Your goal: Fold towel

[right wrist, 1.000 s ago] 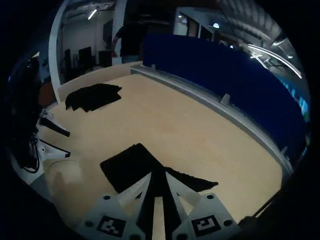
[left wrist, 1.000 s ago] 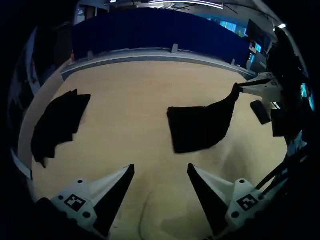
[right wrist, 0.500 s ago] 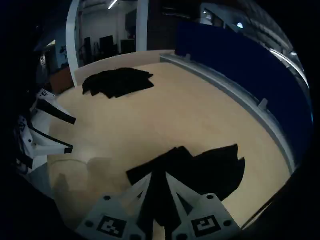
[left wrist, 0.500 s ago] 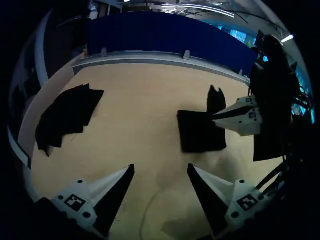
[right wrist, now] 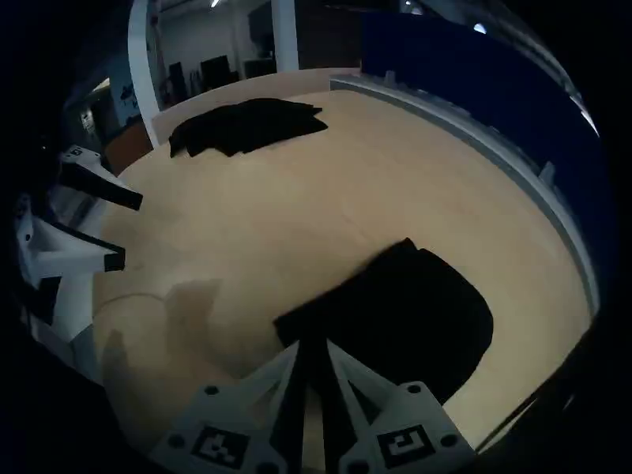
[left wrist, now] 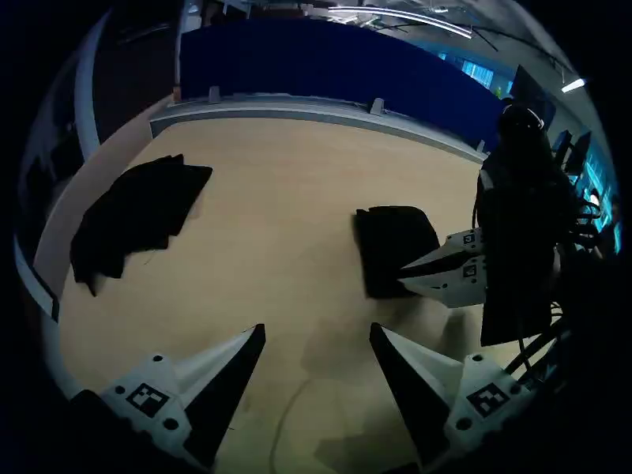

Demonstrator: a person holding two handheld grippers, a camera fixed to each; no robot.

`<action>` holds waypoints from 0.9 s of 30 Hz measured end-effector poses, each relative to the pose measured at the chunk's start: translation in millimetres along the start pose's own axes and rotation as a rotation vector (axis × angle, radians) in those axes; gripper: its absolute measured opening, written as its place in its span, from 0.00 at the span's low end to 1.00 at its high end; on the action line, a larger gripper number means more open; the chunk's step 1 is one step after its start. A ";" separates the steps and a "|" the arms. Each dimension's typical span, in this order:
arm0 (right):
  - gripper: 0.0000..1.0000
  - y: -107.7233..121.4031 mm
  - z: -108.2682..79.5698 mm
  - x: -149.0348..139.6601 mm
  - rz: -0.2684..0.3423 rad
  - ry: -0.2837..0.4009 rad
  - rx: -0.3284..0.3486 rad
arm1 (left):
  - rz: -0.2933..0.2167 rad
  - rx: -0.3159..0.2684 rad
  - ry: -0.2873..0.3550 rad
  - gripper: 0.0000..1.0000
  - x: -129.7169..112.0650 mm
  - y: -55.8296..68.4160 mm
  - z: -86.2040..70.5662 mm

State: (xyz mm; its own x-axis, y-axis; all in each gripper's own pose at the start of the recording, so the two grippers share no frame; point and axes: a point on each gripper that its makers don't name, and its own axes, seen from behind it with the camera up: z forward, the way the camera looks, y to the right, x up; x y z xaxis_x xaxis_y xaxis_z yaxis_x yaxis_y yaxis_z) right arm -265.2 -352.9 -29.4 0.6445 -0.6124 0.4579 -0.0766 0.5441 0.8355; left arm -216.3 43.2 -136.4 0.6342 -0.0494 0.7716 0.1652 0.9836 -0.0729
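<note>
I count two white two-finger grippers with black fingers: my left gripper and my right gripper. One black folded towel. One loose heap of black cloths; how many pieces it holds I can't tell. One light wooden tabletop. One long blue partition wall.

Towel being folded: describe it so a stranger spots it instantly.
On the wooden table by the blue partition, find the black towel held in the right tongs. It is one neat folded piece, unlike the rumpled black heap at the corner.
</note>
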 end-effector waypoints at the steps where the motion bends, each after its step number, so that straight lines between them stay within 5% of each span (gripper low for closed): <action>1: 0.10 0.5 -0.8 1.1 0.000 0.003 0.000 | 0.003 -0.001 -0.001 0.98 0.0 0.4 0.0; 5: 0.20 2.8 -5.1 5.8 0.002 0.023 -0.007 | 0.009 -0.002 -0.003 0.98 -0.7 1.7 -0.5; 10: 0.57 5.9 -14.0 8.3 0.010 0.046 -0.017 | 0.004 -0.005 -0.007 0.98 -2.5 2.1 -0.3; 14: 0.73 11.4 -22.5 7.1 0.019 0.058 -0.039 | 0.002 -0.003 -0.008 0.98 -3.7 1.0 0.5; 27: 0.77 32.1 -49.0 -30.7 0.077 0.033 -0.114 | 0.005 -0.005 -0.012 0.98 -6.4 3.3 2.5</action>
State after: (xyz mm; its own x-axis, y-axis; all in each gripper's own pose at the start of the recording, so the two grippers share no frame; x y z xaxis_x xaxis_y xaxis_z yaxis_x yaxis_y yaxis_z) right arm -250.2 -288.6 -31.6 0.6647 -0.5480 0.5078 -0.0412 0.6517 0.7573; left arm -221.7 47.1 -140.0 0.6258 -0.0426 0.7788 0.1660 0.9829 -0.0795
